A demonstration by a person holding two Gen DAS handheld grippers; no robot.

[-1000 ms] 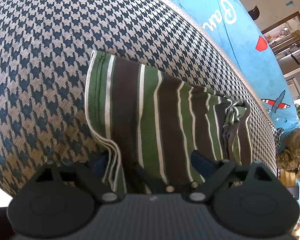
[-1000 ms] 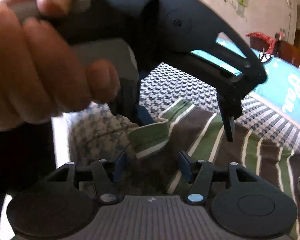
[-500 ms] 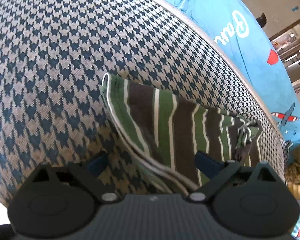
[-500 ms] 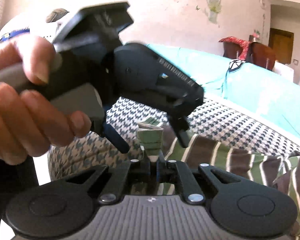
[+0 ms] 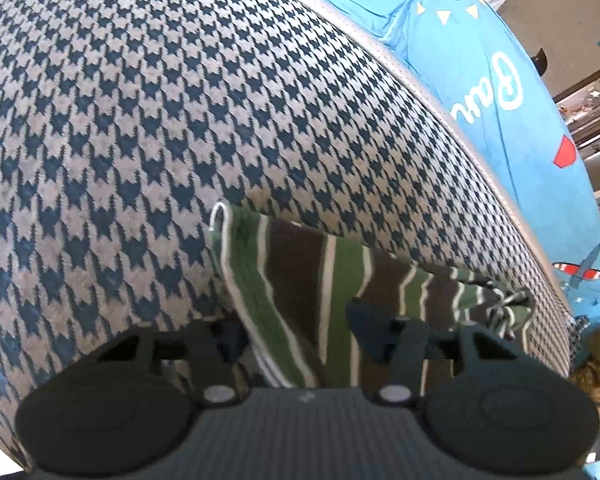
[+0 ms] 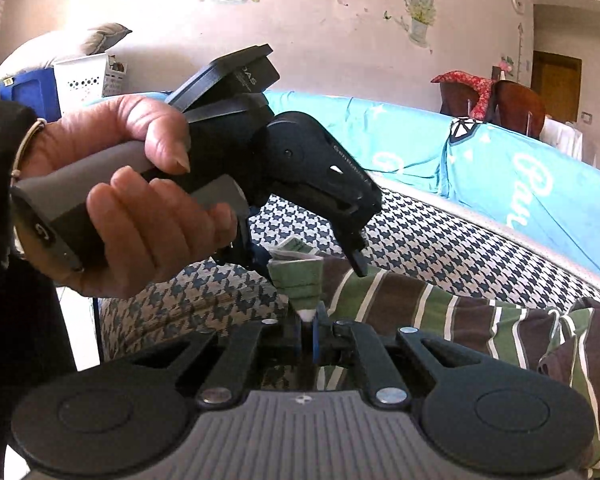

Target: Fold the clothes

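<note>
A green, brown and white striped garment (image 5: 312, 280) lies on a houndstooth cushion (image 5: 140, 120). My left gripper (image 5: 296, 328) is open, its fingers on either side of the garment's raised near edge. My right gripper (image 6: 308, 320) is shut on the garment's hemmed corner (image 6: 300, 280) and holds it up off the cushion. The rest of the striped garment (image 6: 460, 312) trails right across the cushion (image 6: 440, 240). The left gripper (image 6: 312, 252) shows in the right wrist view, held by a hand, its fingers spread around the same corner.
A bright blue printed cover (image 5: 500, 80) lies behind the cushion, also in the right wrist view (image 6: 500, 168). A white basket (image 6: 88, 76), a blue bin (image 6: 32, 88) and a wooden chair with red cloth (image 6: 492, 96) stand by the far wall.
My right gripper closed on the garment's corner and lifted it. My left gripper let go of the edge and stays open beside it, pulling back and up a little.
</note>
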